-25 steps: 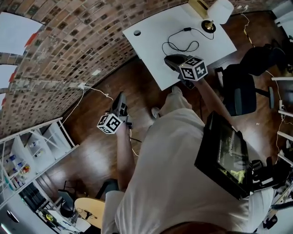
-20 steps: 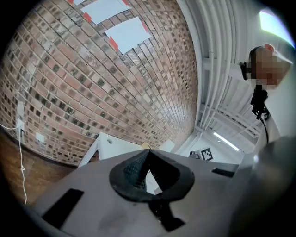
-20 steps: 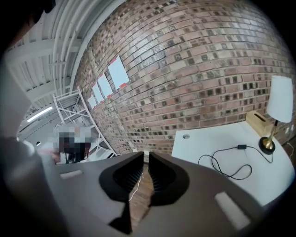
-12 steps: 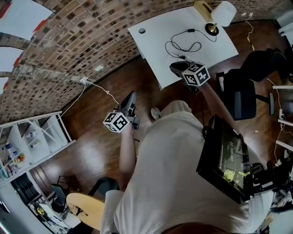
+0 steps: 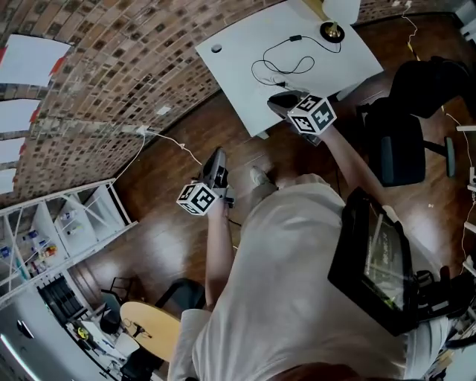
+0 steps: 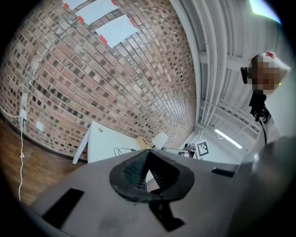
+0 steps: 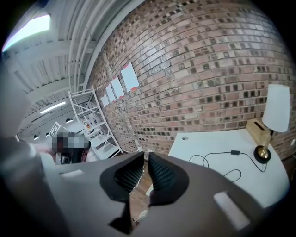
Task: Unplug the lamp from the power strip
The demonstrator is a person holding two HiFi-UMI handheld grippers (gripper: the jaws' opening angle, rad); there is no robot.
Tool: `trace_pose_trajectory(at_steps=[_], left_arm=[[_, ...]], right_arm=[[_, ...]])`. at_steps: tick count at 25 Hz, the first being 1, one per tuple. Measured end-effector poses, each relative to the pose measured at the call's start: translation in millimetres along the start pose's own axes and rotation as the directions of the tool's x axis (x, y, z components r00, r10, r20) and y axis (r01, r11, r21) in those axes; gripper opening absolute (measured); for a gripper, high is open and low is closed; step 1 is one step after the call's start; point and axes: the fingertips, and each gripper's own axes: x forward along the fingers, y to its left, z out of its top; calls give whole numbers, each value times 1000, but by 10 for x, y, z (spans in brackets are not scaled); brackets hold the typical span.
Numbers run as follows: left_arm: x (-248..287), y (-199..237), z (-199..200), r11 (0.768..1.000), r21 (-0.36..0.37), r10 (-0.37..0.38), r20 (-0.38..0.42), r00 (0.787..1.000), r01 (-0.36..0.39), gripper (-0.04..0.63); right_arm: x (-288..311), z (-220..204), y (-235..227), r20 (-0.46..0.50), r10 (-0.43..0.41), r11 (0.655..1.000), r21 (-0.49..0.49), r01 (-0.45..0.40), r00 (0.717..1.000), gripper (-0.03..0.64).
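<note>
The lamp (image 5: 332,21), white shade on a brass base, stands at the far right corner of the white table (image 5: 238,45). Its black cord (image 5: 282,65) loops over the tabletop toward the near edge. I cannot make out a power strip. My right gripper (image 5: 274,99) hovers at that near edge, just past the cord's end, jaws almost together with nothing between them. My left gripper (image 5: 218,156) hangs over the wooden floor left of the table, shut and empty. The right gripper view shows the lamp (image 7: 276,113), cord (image 7: 217,159) and right gripper (image 7: 146,157); the left gripper view shows the left gripper (image 6: 147,152).
A black office chair (image 5: 394,141) stands right of the table. White shelving (image 5: 67,223) lines the brick wall at left. A thin white cable (image 5: 175,147) trails from the wall across the floor. A round wooden stool (image 5: 149,342) is behind me.
The left gripper has moved right, closer to the table. The right gripper has shifted a little along the table's near edge. Both stay empty.
</note>
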Motion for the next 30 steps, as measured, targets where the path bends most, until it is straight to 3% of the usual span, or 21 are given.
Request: trace_pose_trajectory(at_steps=[3,6,10,15,21,30], left_arm=[[49,-270,-220,999,31,8,6,1000,-9,2],[-15,-476,-566,1000,19,23,-2,1000,-23,2],[-145,-741,-993,999,-13,46,-25,999,-47,2],[-537,-881,-1398,993,-92,79,0,997,-79,2],[-857,-871,-1547,985,-127,121,3,993,-120,0],[-1302,-548,-1563,997,-68,44,-54,998,-48,0]], right_arm=[[-306,-68,-60,80,-27,998,57,22,996,26],[-549,-172,86,132,8,997,74,-18,991,25],[-834,-420,276,122,46,999,21,-49,992,23],[-1198,-894,335,103,24,997,68,-32,994,23],[-1496,-1407,234,107,-41,984,175,22,993,23],[-1399,-1648,731,129,-122,969,229,91,984,23]])
